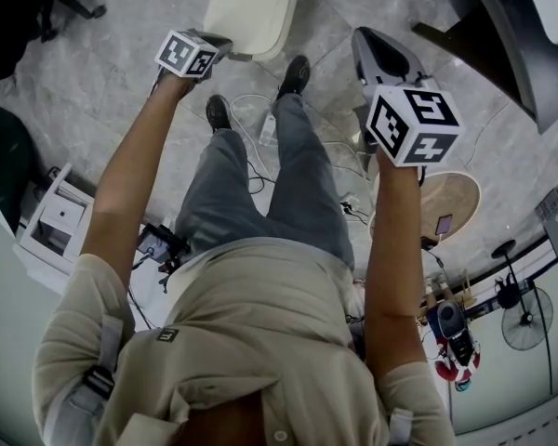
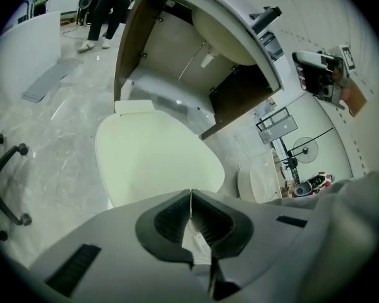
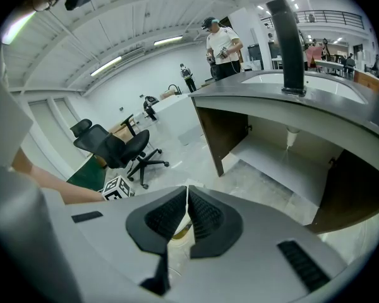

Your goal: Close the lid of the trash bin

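The trash bin's cream lid (image 1: 251, 7) lies flat over the bin on the floor ahead of my feet; in the left gripper view the lid (image 2: 155, 160) fills the middle, with its hinge tab at the far side. My left gripper (image 1: 225, 43) is at the lid's near left edge, jaws shut and empty (image 2: 191, 192); I cannot tell whether it touches the lid. My right gripper (image 1: 363, 37) hangs to the right of the bin, apart from it, and its jaws (image 3: 187, 187) are shut on nothing. The bin does not show in the right gripper view.
A grey counter with a sink and an open cabinet (image 2: 177, 74) stands just behind the bin. Cables (image 1: 260, 128) trail on the floor by my feet. A round stool (image 1: 451, 203), a fan (image 1: 525, 319) and an office chair (image 3: 114, 147) stand around. People (image 3: 221, 43) stand farther off.
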`<act>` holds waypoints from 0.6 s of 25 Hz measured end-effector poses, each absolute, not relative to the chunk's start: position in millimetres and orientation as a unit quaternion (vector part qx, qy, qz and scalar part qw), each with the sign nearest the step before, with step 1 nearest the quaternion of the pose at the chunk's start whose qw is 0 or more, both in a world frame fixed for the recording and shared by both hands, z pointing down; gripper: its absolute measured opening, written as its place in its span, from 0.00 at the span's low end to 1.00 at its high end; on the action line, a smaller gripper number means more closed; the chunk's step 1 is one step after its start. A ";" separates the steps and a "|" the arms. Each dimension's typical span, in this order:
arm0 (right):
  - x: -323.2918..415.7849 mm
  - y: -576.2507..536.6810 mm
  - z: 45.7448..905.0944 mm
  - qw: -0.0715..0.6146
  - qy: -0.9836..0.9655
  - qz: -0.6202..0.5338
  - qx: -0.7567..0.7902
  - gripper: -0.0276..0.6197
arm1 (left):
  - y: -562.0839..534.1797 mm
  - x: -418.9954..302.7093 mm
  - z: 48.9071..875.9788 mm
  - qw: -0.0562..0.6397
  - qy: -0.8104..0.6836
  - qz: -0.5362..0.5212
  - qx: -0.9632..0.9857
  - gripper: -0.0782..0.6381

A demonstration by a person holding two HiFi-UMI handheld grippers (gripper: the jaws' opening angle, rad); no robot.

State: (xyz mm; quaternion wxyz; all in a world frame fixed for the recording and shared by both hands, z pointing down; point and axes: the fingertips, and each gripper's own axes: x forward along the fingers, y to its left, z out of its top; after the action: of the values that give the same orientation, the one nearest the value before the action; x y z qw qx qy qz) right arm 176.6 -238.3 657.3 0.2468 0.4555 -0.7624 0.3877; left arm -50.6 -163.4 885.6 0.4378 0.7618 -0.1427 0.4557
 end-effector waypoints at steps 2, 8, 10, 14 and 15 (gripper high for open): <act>176.4 -237.2 661.4 0.249 -0.762 0.389 0.454 0.08 | -159.5 -51.7 896.0 0.442 -0.141 0.462 0.756 0.14; 177.0 -231.6 677.5 0.257 -0.759 0.394 0.450 0.08 | -151.3 -53.0 923.2 0.447 -0.128 0.483 0.742 0.13; 175.8 -229.1 682.5 0.259 -0.758 0.397 0.448 0.08 | -148.9 -54.0 930.8 0.448 -0.127 0.486 0.739 0.13; 177.4 -223.1 689.9 0.262 -0.757 0.400 0.446 0.08 | -145.6 -54.2 944.0 0.453 -0.134 0.490 0.733 0.13; 178.9 -221.7 691.8 0.263 -0.756 0.401 0.447 0.08 | -144.9 -53.5 947.4 0.453 -0.135 0.492 0.731 0.13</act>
State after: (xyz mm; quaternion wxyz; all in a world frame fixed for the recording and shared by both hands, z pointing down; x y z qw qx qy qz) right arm 178.9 -221.7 691.8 0.2628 0.4468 -0.7555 0.4005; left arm -53.5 -144.9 947.4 0.4531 0.7309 -0.1350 0.4923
